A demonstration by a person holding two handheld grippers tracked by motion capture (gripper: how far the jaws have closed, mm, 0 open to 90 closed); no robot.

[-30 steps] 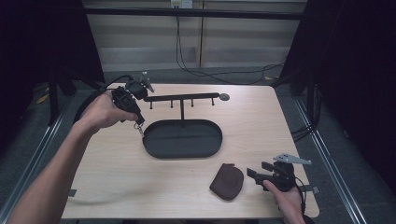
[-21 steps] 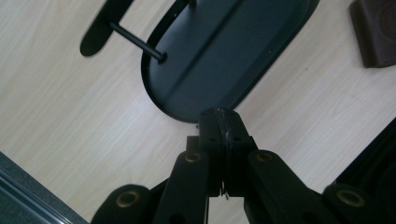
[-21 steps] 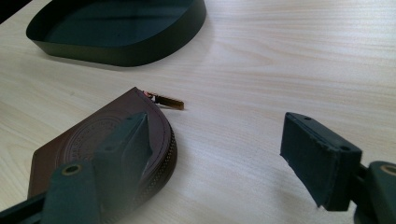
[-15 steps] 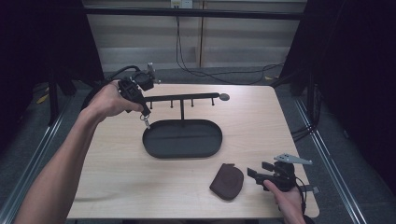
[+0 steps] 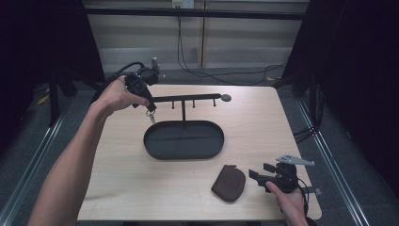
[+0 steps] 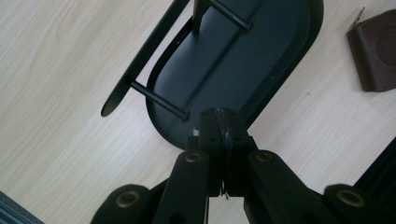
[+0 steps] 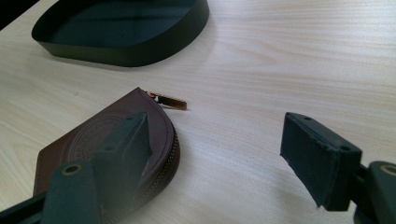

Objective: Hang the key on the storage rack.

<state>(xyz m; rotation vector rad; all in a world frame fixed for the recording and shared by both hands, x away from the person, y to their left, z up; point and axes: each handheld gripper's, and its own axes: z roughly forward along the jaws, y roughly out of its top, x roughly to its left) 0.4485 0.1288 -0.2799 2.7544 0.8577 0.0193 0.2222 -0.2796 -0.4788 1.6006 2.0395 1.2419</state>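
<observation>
Black sheet metal formed the oval tray (image 5: 183,140), which stood at mid-worktop with a low upright wall and a smooth matt floor; nothing was seen lying in it. From its rear edge a thin post rose to a flat horizontal bar (image 5: 188,98), from which short pegs hung and which ended at the right in a small round disc. In the left claw view the same bar (image 6: 140,70) and tray (image 6: 261,60) were seen from above, the pegs reading as slim dark rods.

Pale wood grain with fine streaks was noted on the worktop (image 5: 282,127).

The left claw (image 5: 149,109) was held above the bar's left end, just beyond the tray's left rim. Its jaws were pressed together, and a small metal key ring (image 5: 151,116) was seen dangling beneath them in the high view; in the left claw view a thin metal sliver was recorded at the seam of the closed pads (image 6: 224,135). What was attached to the ring could not be told.

A brown leather pouch (image 5: 229,182), half-round, with an embossed round stamp, a zip along its curved edge and a brass pull tab (image 7: 170,100), lay flat near the front edge, right of centre.

The right claw (image 5: 263,173) rested low just right of the pouch, jaws wide apart, nothing gripped; one jaw overlapped the pouch (image 7: 84,149) in the right claw view.
</observation>
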